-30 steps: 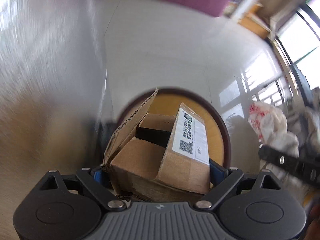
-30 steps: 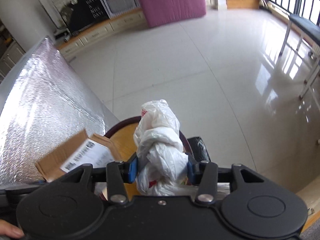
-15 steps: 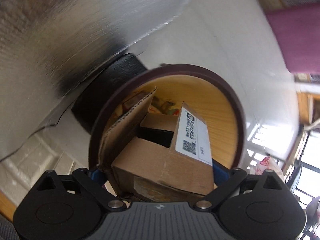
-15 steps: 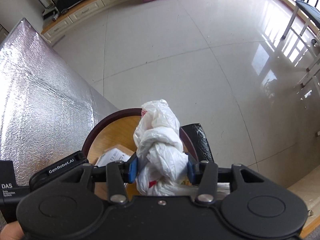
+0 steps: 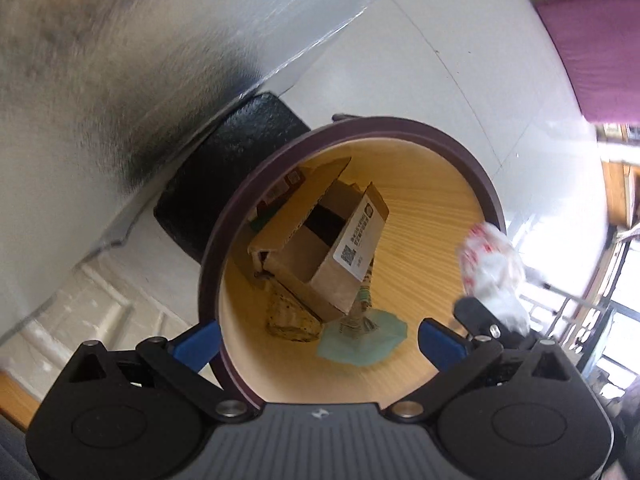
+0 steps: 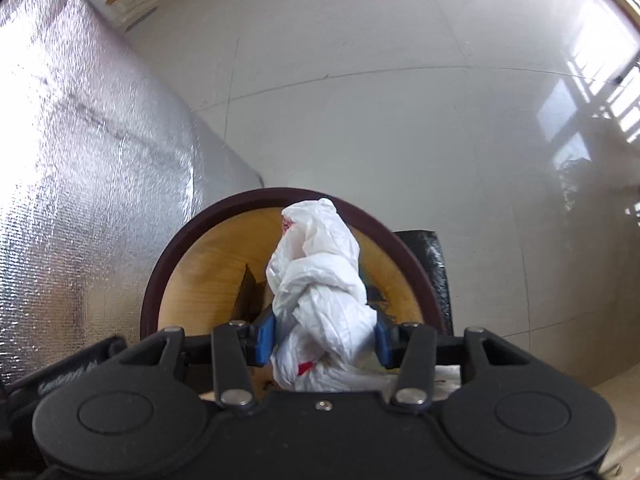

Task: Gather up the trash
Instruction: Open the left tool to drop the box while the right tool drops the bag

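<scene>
Both grippers tipped steeply down over the round bin (image 5: 486,184), dark rim, wood-look inside. Left gripper (image 5: 318,340) spread as wide as it goes, jaws just opened, nothing between the blue fingers (image 5: 198,344); the cardboard box (image 5: 320,248) already well beyond them, down inside the bin, lying tilted with its open side up and its long axis running diagonally away from the fingertips, label face toward the right finger. Under it some crumpled trash and a pale teal sheet (image 5: 362,340). Right gripper (image 6: 323,340) clamped on a knotted white plastic bag (image 6: 320,280), jaws eased out only a touch, pads still against both sides; bag standing up past the fingertips, long axis straight ahead along the fingers, over the bin mouth. Only the left view gives the bin's contents properly; right view mostly blocked by the bag, just a sliver of box flap left of it. Left view also catches the bag as a blur beyond its right finger. Silver foil sheet (image 6: 80,160) off to the left of both.
</scene>
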Motion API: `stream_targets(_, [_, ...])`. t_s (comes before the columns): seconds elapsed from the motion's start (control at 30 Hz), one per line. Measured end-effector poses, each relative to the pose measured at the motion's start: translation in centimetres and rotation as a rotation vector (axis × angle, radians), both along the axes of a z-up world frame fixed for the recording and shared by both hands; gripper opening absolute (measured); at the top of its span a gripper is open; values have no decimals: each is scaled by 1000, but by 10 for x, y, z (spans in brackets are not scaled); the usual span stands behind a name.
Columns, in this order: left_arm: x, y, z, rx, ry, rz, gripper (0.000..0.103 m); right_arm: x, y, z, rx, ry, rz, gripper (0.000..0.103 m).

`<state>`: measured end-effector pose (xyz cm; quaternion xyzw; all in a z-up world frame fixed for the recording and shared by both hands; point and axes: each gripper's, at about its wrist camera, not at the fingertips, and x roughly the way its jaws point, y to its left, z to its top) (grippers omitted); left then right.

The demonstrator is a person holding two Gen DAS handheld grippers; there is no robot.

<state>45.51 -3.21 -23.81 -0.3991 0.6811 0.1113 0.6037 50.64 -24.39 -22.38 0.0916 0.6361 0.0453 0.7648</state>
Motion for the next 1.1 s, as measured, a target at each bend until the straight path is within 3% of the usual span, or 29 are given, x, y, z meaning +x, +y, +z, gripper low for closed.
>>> stream_targets(0.03, [0, 0, 2, 13, -13, -23, 103, 3, 0, -4, 7, 12, 1, 51])
stream_targets(0.07, [3, -1, 5, 29, -27, -49, 103, 6, -1, -9, 15, 23, -11, 62])
stream_targets(0.1, [4, -2, 7, 49, -42, -82, 103, 6, -3, -12, 20, 30, -33, 82])
stream_targets(0.17, [7, -6, 9, 91, -76, -154, 103, 4, -8, -11, 42, 23, -74, 94])
stream_targets(0.37, [10, -19, 18, 171, -145, -340, 103, -10, -15, -4, 46, 34, -88, 93])
stream_targets(0.67, [9, -31, 24, 210, -189, -499, 103, -16, -21, -6, 31, 14, -115, 96])
stream_targets(0.73, [6, -29, 24, 211, -191, -516, 103, -11, -20, -9, 64, 15, -121, 77])
stream_targets(0.77, [4, -28, 24, 209, -191, -520, 103, -7, -17, -14, 81, 22, -120, 45])
stream_targets(0.8, [2, -28, 25, 208, -190, -523, 103, -4, -13, -21, 91, 37, -111, 21])
stream_targets(0.97, [-4, -22, 26, 209, -191, -537, 103, 5, 10, -68, 41, 119, -23, 17])
stream_targets(1.07, [-6, -19, 26, 215, -192, -545, 103, 5, 14, -94, -67, 171, 9, 14])
stream_targets(1.1, [-7, -18, 26, 218, -191, -548, 103, 5, 14, -100, -104, 179, 22, 5])
